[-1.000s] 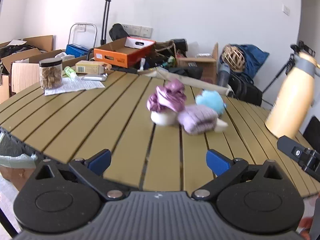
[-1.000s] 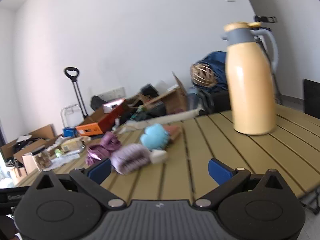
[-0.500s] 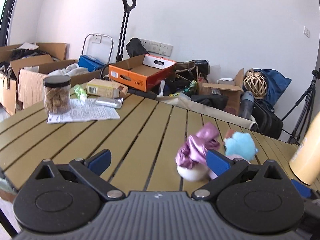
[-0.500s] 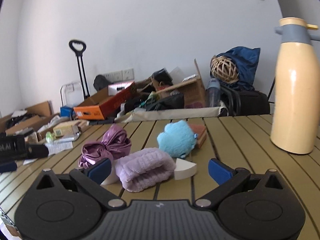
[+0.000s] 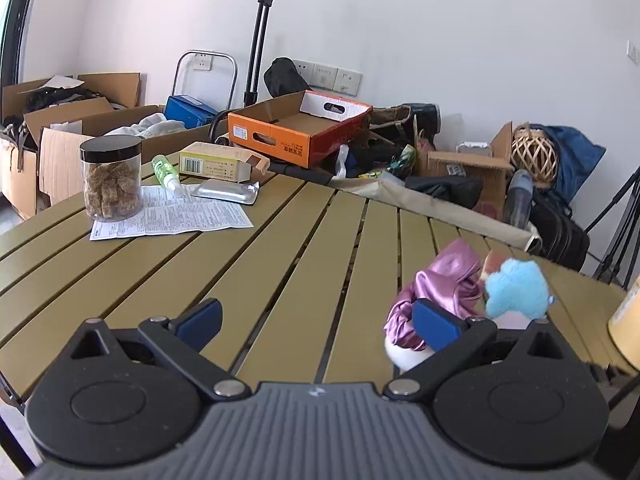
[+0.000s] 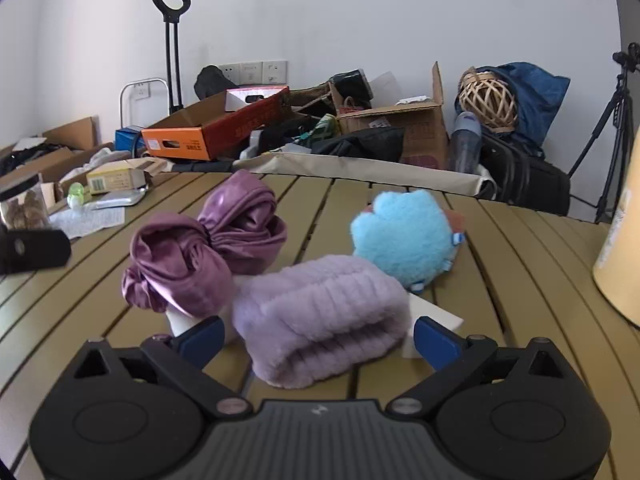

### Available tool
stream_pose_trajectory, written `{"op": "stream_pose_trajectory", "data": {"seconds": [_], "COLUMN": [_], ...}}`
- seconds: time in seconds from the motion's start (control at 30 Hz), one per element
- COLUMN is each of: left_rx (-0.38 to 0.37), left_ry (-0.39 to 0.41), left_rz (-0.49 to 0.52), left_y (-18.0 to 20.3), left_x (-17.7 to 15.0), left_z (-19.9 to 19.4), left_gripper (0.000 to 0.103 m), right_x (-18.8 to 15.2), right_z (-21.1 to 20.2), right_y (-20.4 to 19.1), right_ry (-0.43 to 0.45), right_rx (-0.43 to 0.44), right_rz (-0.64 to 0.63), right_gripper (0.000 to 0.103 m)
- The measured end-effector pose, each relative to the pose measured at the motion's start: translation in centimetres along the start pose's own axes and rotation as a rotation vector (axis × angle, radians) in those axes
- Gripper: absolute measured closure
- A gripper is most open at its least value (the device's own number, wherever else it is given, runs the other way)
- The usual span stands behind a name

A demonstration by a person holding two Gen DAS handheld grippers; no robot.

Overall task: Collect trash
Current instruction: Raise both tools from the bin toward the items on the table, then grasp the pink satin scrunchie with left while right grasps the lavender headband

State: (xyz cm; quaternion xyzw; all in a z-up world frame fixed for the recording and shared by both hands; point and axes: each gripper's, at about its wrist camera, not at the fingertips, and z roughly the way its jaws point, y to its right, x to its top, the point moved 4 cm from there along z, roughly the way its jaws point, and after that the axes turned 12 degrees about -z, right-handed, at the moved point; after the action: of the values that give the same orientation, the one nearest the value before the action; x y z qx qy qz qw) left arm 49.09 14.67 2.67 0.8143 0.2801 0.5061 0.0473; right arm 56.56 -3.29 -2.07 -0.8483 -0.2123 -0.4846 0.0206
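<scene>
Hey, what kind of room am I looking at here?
Probably a storeroom or makeshift workroom: open cardboard boxes piled along the wall, a tripod in the corner, and a slatted table in front.

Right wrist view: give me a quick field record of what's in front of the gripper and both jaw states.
right gripper: open, empty
directly ahead: lilac fuzzy roll, lying between the open fingers' line
left of it: purple satin cloth, over a white object
behind it: blue plush
under roll's right end: white wedge
surface: slatted table
left gripper: open, empty
</scene>
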Motion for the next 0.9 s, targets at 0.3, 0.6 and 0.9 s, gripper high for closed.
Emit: {"op": "stream_pose_trajectory", "data": {"seconds": [0.3,0.6,0.9], "left_rx": [0.012,0.012,-0.011], "left_ry": [-0.018,-0.021,-0.028], "left_rz": [0.007,0.016,-0.013], "left_y": [0.0,-0.5,-0.5], "left_x": [-0.5,-0.5,-0.4], "left_z": [0.7,0.7,0.4], "left_gripper": [0.0,0.0,0.0], "right_x": [0.5,0.3,0.6], "right_z": [1.1,0.1,-2.1], "right_y": [-0.6,-0.1,1.9], "right_ry": [-0.016,0.031,0.121], "right_rx": [0.03,0.117,0.094], "right_rz": [-0.015,0.024,0.08], "right_gripper": [0.04,0.088,0.091]}}
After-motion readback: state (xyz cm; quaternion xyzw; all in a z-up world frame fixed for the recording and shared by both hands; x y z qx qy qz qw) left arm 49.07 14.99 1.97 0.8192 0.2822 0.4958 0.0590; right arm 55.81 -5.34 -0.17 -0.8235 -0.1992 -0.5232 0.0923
